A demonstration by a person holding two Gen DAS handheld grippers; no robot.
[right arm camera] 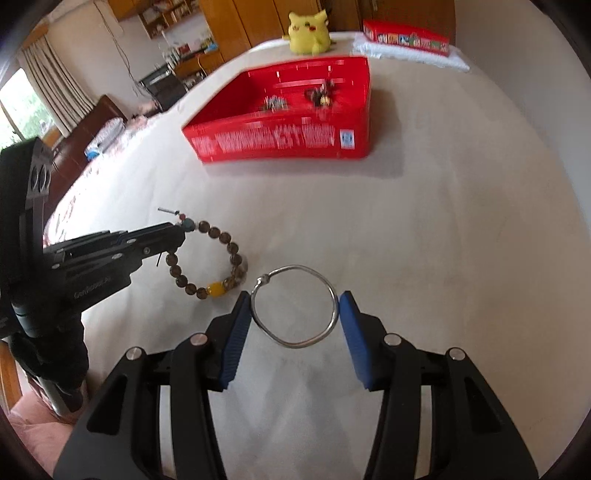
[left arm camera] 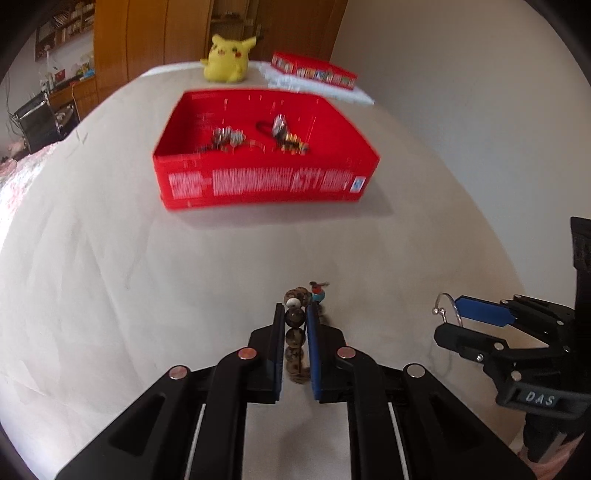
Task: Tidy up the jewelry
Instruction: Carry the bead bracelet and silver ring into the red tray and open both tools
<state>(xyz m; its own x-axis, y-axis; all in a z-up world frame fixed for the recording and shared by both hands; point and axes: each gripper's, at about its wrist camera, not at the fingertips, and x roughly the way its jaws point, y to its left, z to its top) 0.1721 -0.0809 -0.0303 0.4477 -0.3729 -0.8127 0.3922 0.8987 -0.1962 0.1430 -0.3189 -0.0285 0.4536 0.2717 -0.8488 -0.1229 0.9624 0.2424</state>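
Left wrist view: sits low behind the left gripper [left arm camera: 297, 314], close above the bed [left arm camera: 110, 258], facing its far edge. The red box [left arm camera: 266, 184] appears head-on, mid-distance.

Right wrist view: same low, close stance behind the right gripper [right arm camera: 294, 306], facing the far edge but angled leftward; the red box [right arm camera: 280, 140] shows obliquely.

Shared: red box, yellow plush [left arm camera: 227, 59] [right arm camera: 308, 31], and each view catches the other gripper at its side.

Box [left arm camera: 266, 184]: red, white print band on front wall. Beaded bracelet [right arm camera: 207, 258]: mottled brown beads, one yellow, one teal. Bangle [right arm camera: 295, 306]: plain silver. Fingers [right arm camera: 236, 336]: blue ribbed pads, black frames. Plush toy [left arm camera: 227, 59]: yellow, red cheeks. Tabletop [left arm camera: 110, 258]: off-white cloth
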